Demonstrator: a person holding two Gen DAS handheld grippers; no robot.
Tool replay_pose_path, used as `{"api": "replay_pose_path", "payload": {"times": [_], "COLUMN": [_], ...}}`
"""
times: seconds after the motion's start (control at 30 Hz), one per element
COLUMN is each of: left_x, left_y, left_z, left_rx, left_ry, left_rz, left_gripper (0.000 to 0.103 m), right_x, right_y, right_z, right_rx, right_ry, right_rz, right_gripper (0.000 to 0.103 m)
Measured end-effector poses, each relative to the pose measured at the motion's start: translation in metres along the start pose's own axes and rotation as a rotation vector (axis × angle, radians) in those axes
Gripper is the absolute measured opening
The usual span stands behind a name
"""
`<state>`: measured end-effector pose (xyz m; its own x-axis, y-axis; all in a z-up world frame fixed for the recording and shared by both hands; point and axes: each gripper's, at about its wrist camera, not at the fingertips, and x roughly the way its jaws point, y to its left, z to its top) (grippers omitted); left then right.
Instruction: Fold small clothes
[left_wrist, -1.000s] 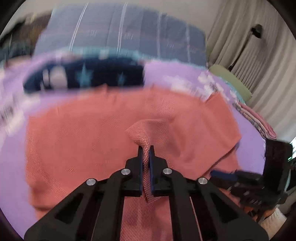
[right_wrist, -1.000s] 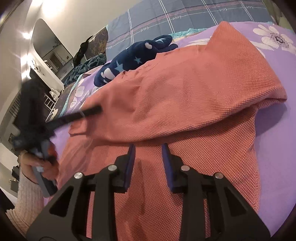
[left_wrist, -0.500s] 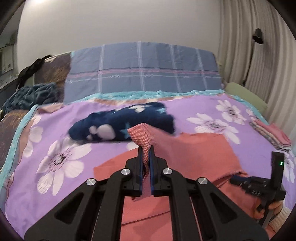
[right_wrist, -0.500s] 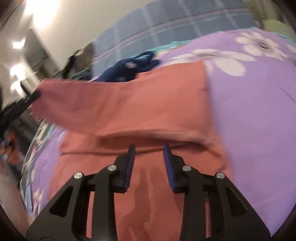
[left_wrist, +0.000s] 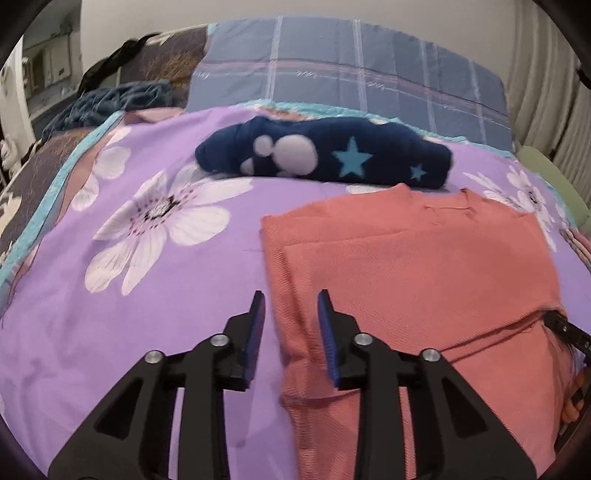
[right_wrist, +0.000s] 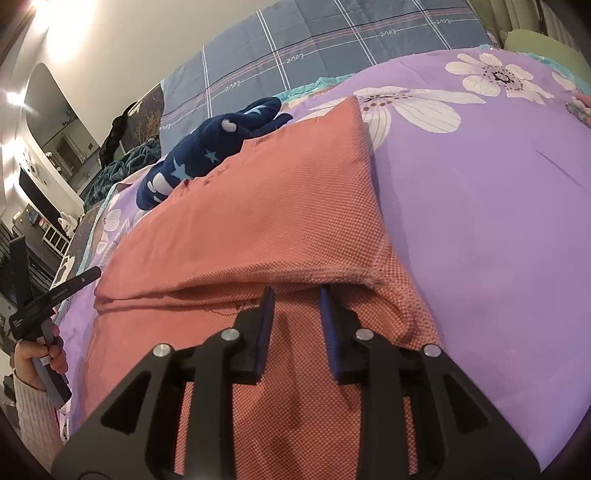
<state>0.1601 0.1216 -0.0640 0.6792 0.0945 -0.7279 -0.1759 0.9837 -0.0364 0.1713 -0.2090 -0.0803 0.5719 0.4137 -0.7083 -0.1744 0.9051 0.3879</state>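
Observation:
A salmon-red garment lies on the purple flowered bedspread, its upper part folded over the lower part. It also shows in the right wrist view. My left gripper is open and empty, straddling the garment's left edge. My right gripper is open and empty, its tips at the folded flap's hem. The left gripper shows in the right wrist view at the far left, held in a hand.
A dark blue star-patterned garment lies rolled behind the red one, also in the right wrist view. A blue plaid pillow stands at the head of the bed. Folded clothes lie at the right edge.
My left gripper carried a pinched part of the red garment over, then opened and let it go; the garment now lies folded. My right gripper stayed open and moved up to the flap's hem.

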Motion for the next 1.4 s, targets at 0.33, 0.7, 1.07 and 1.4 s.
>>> {"api": "replay_pose_path", "payload": {"times": [0.33, 0.7, 1.07, 1.4], "left_x": [0.028, 0.000, 0.016, 0.022], "left_y": [-0.047, -0.050, -0.056, -0.065], "left_z": [-0.024, -0.022, -0.032, -0.035], "left_rx": [0.112, 0.069, 0.087, 0.125], "left_ry": [0.039, -0.027, 0.026, 0.038], "left_rz": [-0.043, -0.197, -0.173, -0.170], "left_gripper": [0.047, 0.063, 0.063, 0.063], "right_x": [-0.017, -0.033, -0.008, -0.013], "right_y": [-0.003, 0.011, -0.023, 0.029], "right_z": [0.005, 0.002, 0.018, 0.042], "right_rx": [-0.032, -0.105, -0.141, -0.245], "right_ry": [-0.046, -0.066, -0.002, -0.062], "right_rz": [-0.292, -0.312, -0.493, -0.279], "right_gripper": [0.000, 0.012, 0.012, 0.014]}}
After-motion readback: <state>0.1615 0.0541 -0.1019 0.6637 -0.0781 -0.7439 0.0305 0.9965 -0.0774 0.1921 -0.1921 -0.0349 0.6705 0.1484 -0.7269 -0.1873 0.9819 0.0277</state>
